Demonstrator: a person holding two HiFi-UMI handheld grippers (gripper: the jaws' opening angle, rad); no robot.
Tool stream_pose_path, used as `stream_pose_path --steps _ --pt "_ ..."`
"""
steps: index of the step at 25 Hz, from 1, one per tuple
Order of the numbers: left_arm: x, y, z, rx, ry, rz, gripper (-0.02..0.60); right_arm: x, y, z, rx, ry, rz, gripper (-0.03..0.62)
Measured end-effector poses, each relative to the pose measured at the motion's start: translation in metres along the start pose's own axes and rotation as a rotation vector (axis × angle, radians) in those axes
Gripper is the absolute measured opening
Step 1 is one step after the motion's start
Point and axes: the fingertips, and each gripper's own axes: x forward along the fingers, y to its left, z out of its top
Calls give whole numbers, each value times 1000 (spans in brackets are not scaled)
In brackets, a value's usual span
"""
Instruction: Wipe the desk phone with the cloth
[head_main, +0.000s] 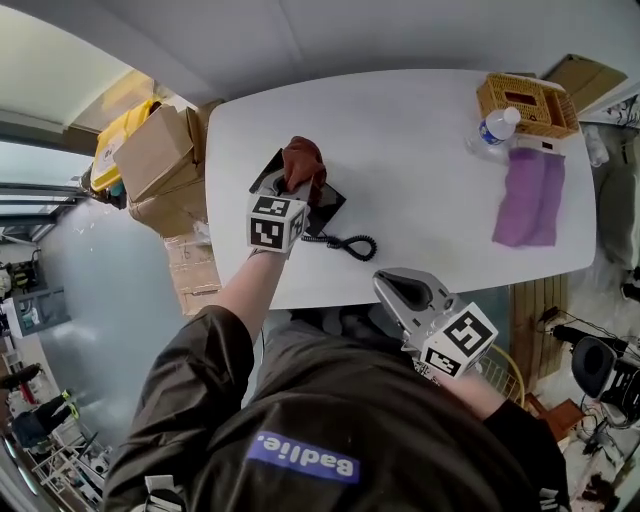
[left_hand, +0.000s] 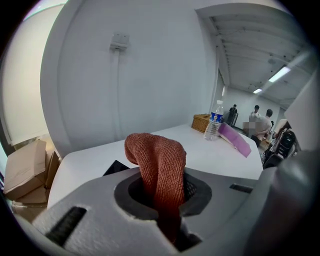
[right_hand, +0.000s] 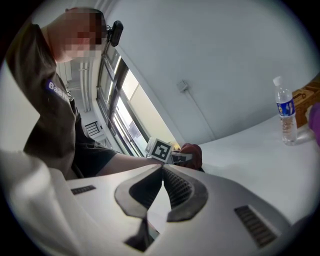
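A black desk phone (head_main: 329, 204) sits on the white table (head_main: 420, 170) near its left front, its coiled cord (head_main: 350, 244) trailing toward the edge. A rust-red cloth (head_main: 303, 167) lies bunched on top of the phone. My left gripper (head_main: 292, 190) is shut on that cloth (left_hand: 159, 170), which stands up between the jaws in the left gripper view, with a corner of the phone (left_hand: 116, 167) showing behind it. My right gripper (head_main: 400, 290) hangs shut and empty off the table's front edge; its view shows the jaw tips (right_hand: 162, 168) meeting and the red cloth (right_hand: 192, 152) beyond.
A purple cloth (head_main: 530, 195), a water bottle (head_main: 495, 128) and a wicker basket (head_main: 525, 103) stand at the table's right end. Cardboard boxes (head_main: 160, 160) are stacked off the left end. A wire basket (head_main: 500, 375) sits on the floor near my right side.
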Motion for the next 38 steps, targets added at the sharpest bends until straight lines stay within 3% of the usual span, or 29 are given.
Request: stream_pose_path --steps 12,16,27,38 --pt "19 -91 -45 -15 118 -158 54 -13 -3 -8 31 -8 -12 29" --pt "11 -111 -53 -48 117 -199 54 -16 -4 -10 36 -11 -27 29" --pt "-99 -118 -12 -67 -55 -303 54 4 39 3 -7 -49 -49 29" --pt "-239 -82 -4 -73 -230 -389 54 54 134 -2 -81 -76 -102 29"
